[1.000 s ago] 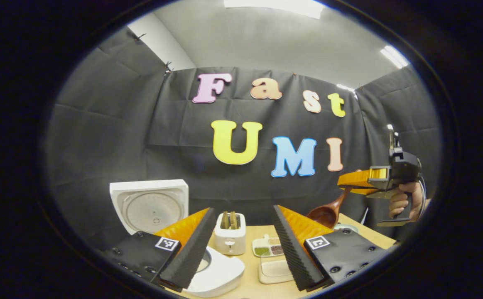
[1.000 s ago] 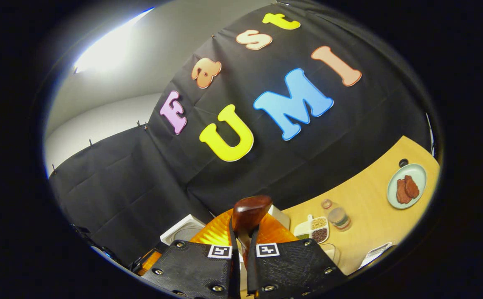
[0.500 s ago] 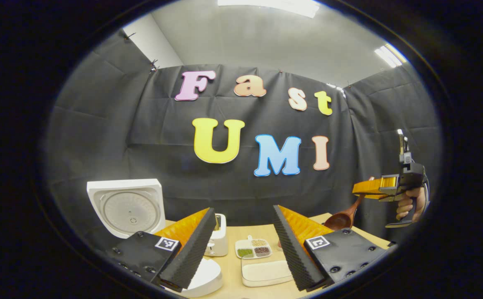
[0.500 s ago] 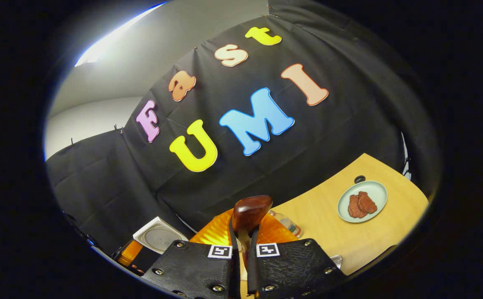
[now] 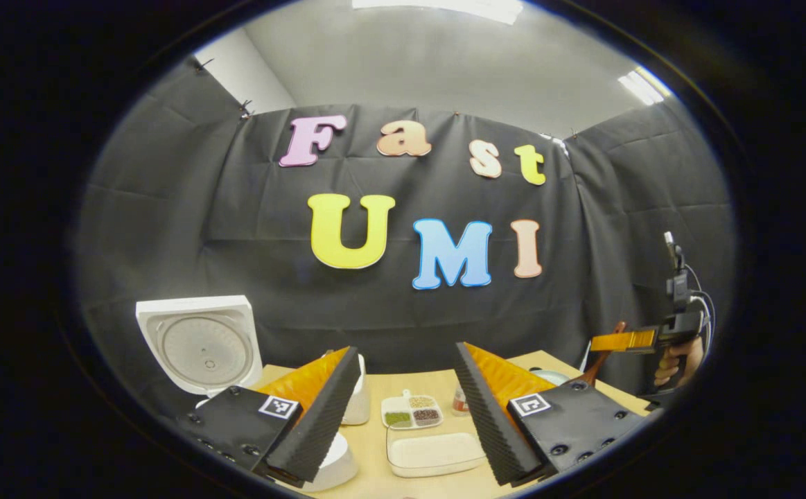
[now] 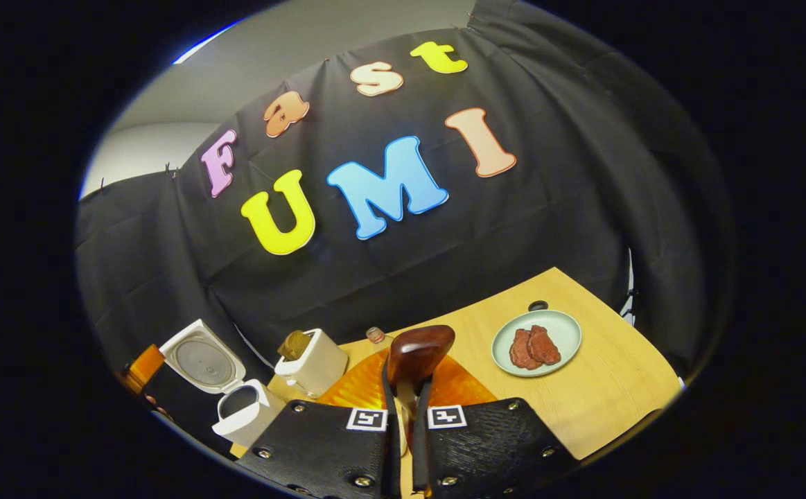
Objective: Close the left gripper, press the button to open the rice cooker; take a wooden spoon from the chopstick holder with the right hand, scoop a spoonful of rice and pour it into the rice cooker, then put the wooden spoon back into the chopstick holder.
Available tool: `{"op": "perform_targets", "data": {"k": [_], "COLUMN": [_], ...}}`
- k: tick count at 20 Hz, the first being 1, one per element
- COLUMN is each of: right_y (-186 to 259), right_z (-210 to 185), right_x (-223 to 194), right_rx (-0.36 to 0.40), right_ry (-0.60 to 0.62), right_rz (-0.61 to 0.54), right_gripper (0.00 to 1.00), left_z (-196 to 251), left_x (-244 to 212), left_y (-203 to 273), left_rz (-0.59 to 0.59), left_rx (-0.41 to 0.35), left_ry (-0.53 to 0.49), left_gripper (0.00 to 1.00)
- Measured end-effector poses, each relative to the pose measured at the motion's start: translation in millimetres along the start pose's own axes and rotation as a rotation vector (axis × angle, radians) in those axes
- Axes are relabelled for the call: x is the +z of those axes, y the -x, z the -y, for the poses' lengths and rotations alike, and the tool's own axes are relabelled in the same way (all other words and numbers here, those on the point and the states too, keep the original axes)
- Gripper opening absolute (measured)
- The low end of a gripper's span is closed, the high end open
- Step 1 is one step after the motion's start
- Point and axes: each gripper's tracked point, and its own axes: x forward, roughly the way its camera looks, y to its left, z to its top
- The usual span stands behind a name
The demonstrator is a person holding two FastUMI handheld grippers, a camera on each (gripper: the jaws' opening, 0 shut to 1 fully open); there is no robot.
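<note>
The white rice cooker point(image 5: 330, 461) stands open with its lid point(image 5: 198, 343) upright; its body is partly hidden behind my left fingers. My left gripper point(image 5: 406, 350) is open and holds nothing, above the near table. A shallow rice tray point(image 5: 434, 454) lies between its fingers. The white chopstick holder point(image 5: 359, 405) peeks out behind the left finger. At the far right a hand point(image 5: 673, 360) holds my right gripper point(image 5: 621, 340). In the right gripper view, my right gripper point(image 6: 403, 409) is shut on the wooden spoon point(image 6: 420, 350), high over the table, with the cooker point(image 6: 240, 412) and holder point(image 6: 312, 364) at lower left.
A small divided dish of grains point(image 5: 413, 411) sits behind the rice tray. A pale green plate with meat slices point(image 6: 536, 343) lies on the wooden table point(image 6: 617, 388) to the right. A small bottle point(image 6: 375, 335) stands near the holder. Black cloth walls close the back.
The right gripper with the spoon has moved right and lower in the left gripper view. The right gripper view has swung so that the cooker and holder now appear. The left gripper has drawn back.
</note>
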Motion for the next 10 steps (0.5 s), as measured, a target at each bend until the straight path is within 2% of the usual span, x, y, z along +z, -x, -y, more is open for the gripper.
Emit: {"op": "perform_targets", "data": {"k": [10], "right_y": [-22.8], "right_z": [29.7], "right_x": [-75.7], "right_rx": [-0.077], "right_ry": [0.022], "right_rz": [-0.113], "right_gripper": [0.07], "left_z": [1.8], "left_x": [-16.4], "left_y": [20.2], "left_rz": [-0.061], "left_rx": [0.043], "left_ry": [-0.006], "left_gripper": [0.94]}}
